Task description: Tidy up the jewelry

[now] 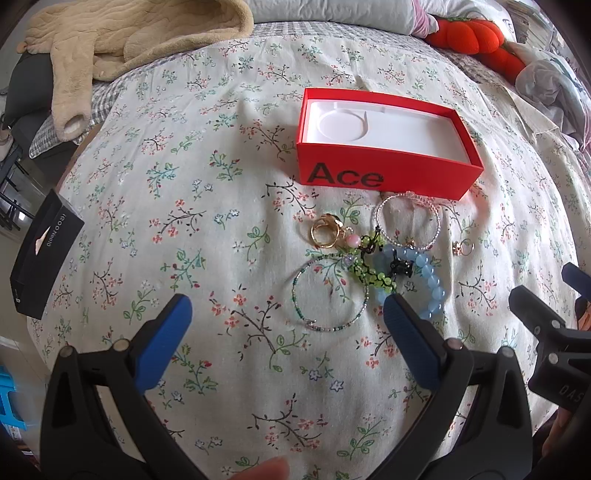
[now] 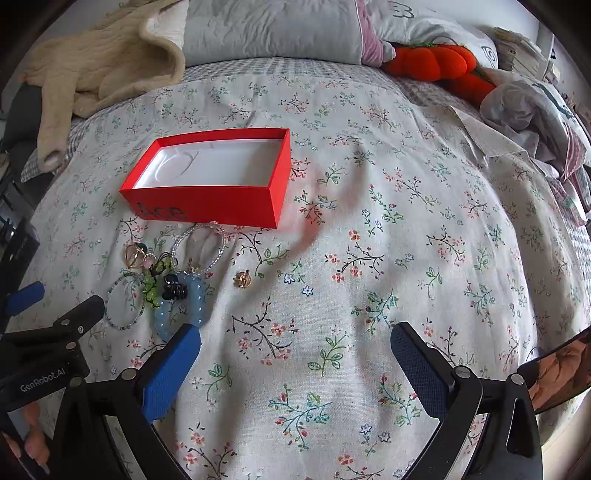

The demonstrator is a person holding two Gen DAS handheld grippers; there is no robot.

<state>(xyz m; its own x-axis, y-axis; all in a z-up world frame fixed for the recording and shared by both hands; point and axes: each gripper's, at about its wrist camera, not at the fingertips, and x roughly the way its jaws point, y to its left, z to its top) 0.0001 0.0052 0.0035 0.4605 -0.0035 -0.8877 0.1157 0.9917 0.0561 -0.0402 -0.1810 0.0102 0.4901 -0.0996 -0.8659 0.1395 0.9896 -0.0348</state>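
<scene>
An open red box (image 1: 384,173) marked "Ace", with an empty white insert, lies on the floral bedspread; it also shows in the right wrist view (image 2: 207,199). In front of it lies a jewelry cluster: gold rings (image 1: 325,229), a clear bead bracelet (image 1: 408,219), a thin beaded bangle (image 1: 330,295), a green bead piece (image 1: 373,271), a blue bead bracelet (image 1: 430,280), a black clip (image 2: 174,290) and a small gold ring (image 1: 461,246) apart at the right (image 2: 242,278). My left gripper (image 1: 288,306) is open just short of the cluster. My right gripper (image 2: 295,336) is open and empty, right of the cluster.
A beige plush garment (image 1: 122,40) lies at the back left, an orange plush toy (image 1: 476,37) and crumpled clothes (image 2: 532,107) at the back right. A black box (image 1: 44,254) sits at the bed's left edge. Pillows (image 2: 273,29) line the back.
</scene>
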